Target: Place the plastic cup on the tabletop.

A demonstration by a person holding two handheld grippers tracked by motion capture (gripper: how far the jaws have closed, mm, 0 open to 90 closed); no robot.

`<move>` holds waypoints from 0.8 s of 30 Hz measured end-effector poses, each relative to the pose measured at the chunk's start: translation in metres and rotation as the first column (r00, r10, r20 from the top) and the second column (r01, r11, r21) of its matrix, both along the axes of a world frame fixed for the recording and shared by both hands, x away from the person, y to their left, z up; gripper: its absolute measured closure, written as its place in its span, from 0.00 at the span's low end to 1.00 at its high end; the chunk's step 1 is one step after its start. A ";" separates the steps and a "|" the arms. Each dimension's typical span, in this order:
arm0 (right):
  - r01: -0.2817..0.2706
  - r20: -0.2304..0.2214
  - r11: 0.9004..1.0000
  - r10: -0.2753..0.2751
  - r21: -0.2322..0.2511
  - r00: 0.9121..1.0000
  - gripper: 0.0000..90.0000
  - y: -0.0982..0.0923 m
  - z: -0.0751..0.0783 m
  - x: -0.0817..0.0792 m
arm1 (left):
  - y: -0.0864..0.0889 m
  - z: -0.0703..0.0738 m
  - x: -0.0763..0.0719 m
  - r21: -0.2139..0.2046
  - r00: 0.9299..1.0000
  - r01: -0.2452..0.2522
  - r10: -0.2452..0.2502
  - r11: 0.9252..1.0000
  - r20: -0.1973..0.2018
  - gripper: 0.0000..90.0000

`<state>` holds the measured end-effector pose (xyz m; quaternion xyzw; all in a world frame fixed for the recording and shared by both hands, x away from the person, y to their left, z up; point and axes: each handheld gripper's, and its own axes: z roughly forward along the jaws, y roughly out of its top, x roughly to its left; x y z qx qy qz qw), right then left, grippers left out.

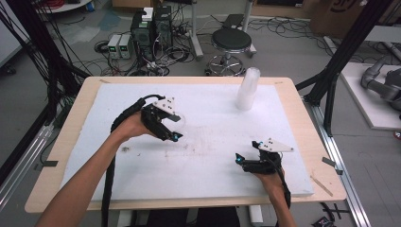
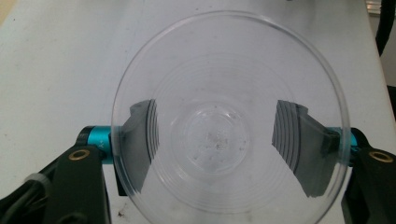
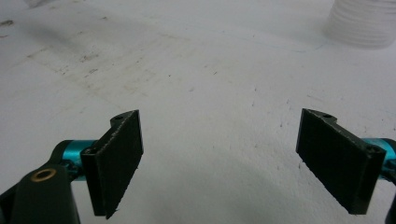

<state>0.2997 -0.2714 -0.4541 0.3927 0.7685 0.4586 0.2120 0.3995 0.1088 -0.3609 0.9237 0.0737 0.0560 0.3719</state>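
Tongs on the left (image 1: 176, 126) grip a clear plastic cup (image 2: 229, 130), one black pad on each side of its wall. In the left gripper view the cup's round mouth faces the camera, and both pads (image 2: 140, 140) show through the transparent plastic, pressed against it from outside. From the high view this cup (image 1: 178, 119) is hard to see, only a faint ring just beside the grey plate of the gripper, held over the left-middle part of the white surface (image 1: 203, 156).

The right tongs (image 1: 248, 152) stand wide open with nothing between the two pads (image 3: 116, 158); under them is only the bare, slightly dirty white surface (image 3: 210, 93). This gripper is low over the right front part of the surface, well apart from the left one.

A stack of cups (image 1: 248, 90), whitish and ribbed, stands upright near the far edge of the surface, right of the middle. In the right gripper view its bottom part (image 3: 362, 23) appears at the top right corner.
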 end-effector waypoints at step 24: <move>-0.010 -0.006 1.000 0.010 -0.004 1.000 0.17 0.000 -0.001 0.001 | -0.023 -0.044 0.023 0.111 0.995 -0.083 0.088 0.990 -0.042 0.34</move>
